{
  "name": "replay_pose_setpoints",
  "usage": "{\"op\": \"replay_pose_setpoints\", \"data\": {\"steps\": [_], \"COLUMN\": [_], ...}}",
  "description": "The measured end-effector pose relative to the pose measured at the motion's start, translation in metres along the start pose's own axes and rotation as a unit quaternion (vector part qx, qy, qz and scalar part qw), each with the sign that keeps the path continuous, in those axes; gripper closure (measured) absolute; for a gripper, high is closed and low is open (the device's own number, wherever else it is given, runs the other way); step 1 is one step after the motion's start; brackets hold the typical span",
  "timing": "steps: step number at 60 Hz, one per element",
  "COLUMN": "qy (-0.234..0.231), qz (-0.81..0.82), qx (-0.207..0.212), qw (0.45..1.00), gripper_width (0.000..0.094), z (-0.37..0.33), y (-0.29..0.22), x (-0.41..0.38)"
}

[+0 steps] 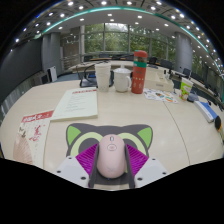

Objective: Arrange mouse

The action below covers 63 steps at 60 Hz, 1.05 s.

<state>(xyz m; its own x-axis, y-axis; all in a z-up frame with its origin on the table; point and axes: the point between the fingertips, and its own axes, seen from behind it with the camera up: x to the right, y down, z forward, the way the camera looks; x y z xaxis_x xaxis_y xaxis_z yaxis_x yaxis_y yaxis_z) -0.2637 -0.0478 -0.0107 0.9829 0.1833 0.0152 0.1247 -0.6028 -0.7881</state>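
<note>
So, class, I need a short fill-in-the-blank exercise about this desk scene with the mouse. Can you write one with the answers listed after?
1. The pale pink mouse sits between the two fingers of the ____.
2. The mouse rests on a mat shaped like a ____ head.
3. Beyond the mat, the white paper lies flat on the ____.
4. The tall stack of cups stands ____ on the table.

Answers: tool; cat; table; upright
</note>
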Motion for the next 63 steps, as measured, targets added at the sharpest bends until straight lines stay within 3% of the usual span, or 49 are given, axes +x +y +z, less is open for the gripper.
{"op": "replay_pose_setpoints", "data": {"steps": [4,8,11,14,29,42,63], "qy": [-0.003,-0.015,-0.016,-0.01,0.013,0.025,0.023], "qz": [0.002,0.008,0.01,0.006,0.009,0.015,0.027], "qx": [0.002,-0.005,-0.004,-0.001,0.041,0.062,0.078], "qw": [1.0,1.0,1.0,1.0,0.999,0.998,0.996], "gripper_width": [0.0381,0.0062,0.0111,0.0071,0.0077,0.008,0.0082], "z": [-0.005,-0.021,-0.04,-0.067,-0.245,-0.383,-0.477], "y": [0.001,0.002,0.0,-0.005,-0.019,0.014,0.052], "x": [0.001,-0.002,-0.001,0.002,0.01,0.019,0.023]}}
